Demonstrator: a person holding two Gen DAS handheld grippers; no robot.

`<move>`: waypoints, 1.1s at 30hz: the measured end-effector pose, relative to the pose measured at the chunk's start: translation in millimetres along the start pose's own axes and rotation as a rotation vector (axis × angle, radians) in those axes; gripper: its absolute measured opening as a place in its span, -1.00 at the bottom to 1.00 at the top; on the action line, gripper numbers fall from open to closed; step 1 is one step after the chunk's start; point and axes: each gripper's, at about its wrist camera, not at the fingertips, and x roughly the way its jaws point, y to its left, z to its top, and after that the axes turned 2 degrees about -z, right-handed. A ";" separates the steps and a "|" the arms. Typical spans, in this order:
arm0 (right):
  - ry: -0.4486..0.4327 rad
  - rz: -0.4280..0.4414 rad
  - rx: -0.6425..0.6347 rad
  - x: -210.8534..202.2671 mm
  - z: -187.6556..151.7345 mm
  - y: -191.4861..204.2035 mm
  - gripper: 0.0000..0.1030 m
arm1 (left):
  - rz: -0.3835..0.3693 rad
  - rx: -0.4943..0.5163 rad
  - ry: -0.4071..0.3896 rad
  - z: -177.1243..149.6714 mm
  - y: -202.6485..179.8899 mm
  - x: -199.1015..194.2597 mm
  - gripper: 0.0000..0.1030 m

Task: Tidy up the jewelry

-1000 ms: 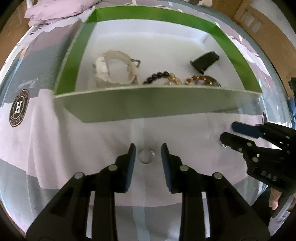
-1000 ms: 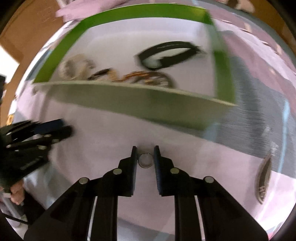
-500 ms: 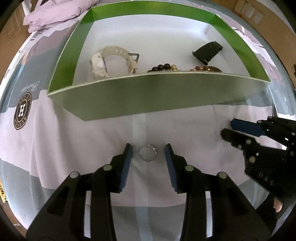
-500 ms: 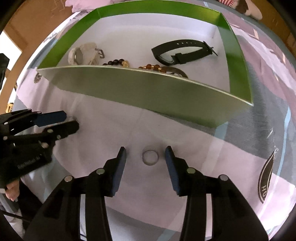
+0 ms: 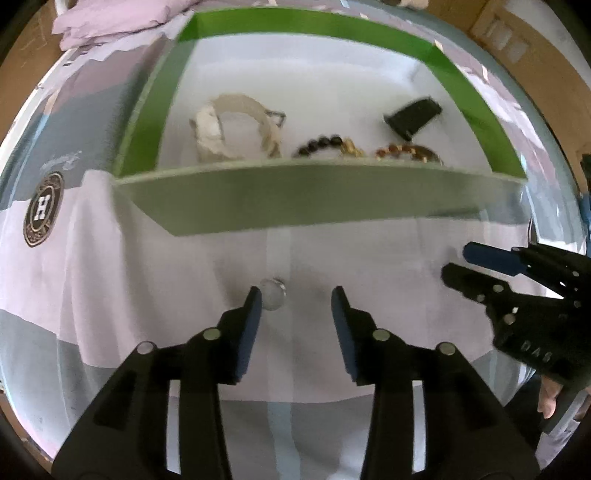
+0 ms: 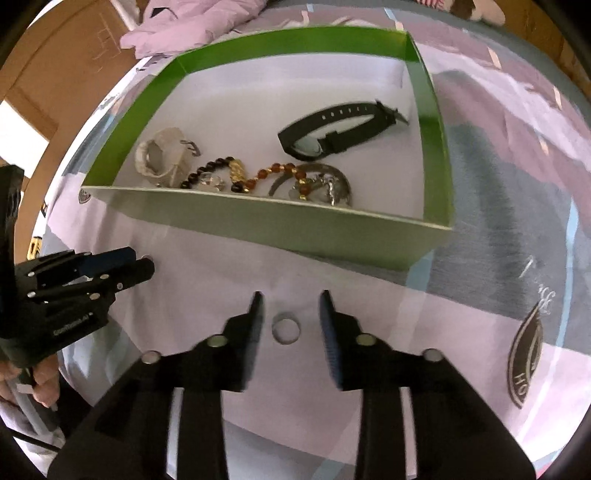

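Observation:
A green box [image 5: 295, 206] [image 6: 258, 218] on the bedspread holds a white watch [image 5: 229, 129] [image 6: 159, 158], bead bracelets [image 5: 332, 146] [image 6: 236, 173] and a black band [image 5: 413, 116] [image 6: 340, 129]. My left gripper [image 5: 295, 299] is open; a small clear ring [image 5: 273, 293] lies on the cloth by its left fingertip. My right gripper [image 6: 290, 306] is open, with a second clear ring [image 6: 286, 328] on the cloth between its fingers. Each gripper shows in the other's view: the right one [image 5: 458, 262], the left one [image 6: 144, 262].
The patterned lilac and grey bedspread [image 5: 92, 258] has round logo patches [image 5: 42, 208] [image 6: 526, 354]. A lilac pillow [image 5: 110, 22] [image 6: 184, 26] lies behind the box. Wooden furniture [image 5: 524, 40] stands at the far right.
Both grippers have opened wider. The right gripper was shut on its ring a second ago and has let it go onto the cloth. The left gripper has shifted right relative to its ring.

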 end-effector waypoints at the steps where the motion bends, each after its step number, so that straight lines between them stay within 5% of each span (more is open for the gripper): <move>1: 0.014 -0.003 -0.009 3.9 -1.4 3.4 -0.25 | 0.009 0.005 0.003 0.2 -0.5 2.1 -0.23; 8: 0.066 -0.064 -0.068 22.7 -5.3 22.5 -0.22 | 0.078 0.058 -0.014 -2.5 -9.0 8.6 -0.22; 19: 0.062 -0.065 -0.064 26.2 -9.1 30.8 -0.16 | 0.083 0.062 -0.021 -10.8 -13.3 2.0 -0.22; 24: 0.059 -0.077 -0.076 20.8 -15.3 31.4 -0.17 | 0.073 0.057 -0.036 -7.2 -16.6 -2.5 -0.04; 28: 0.055 -0.100 -0.084 22.9 -14.4 30.6 -0.65 | 0.077 0.058 -0.041 -7.2 -17.1 -4.4 -0.03; 33: 0.043 -0.076 -0.064 20.0 -14.5 26.9 -0.65 | 0.063 0.040 -0.047 -4.1 -13.3 -9.3 0.00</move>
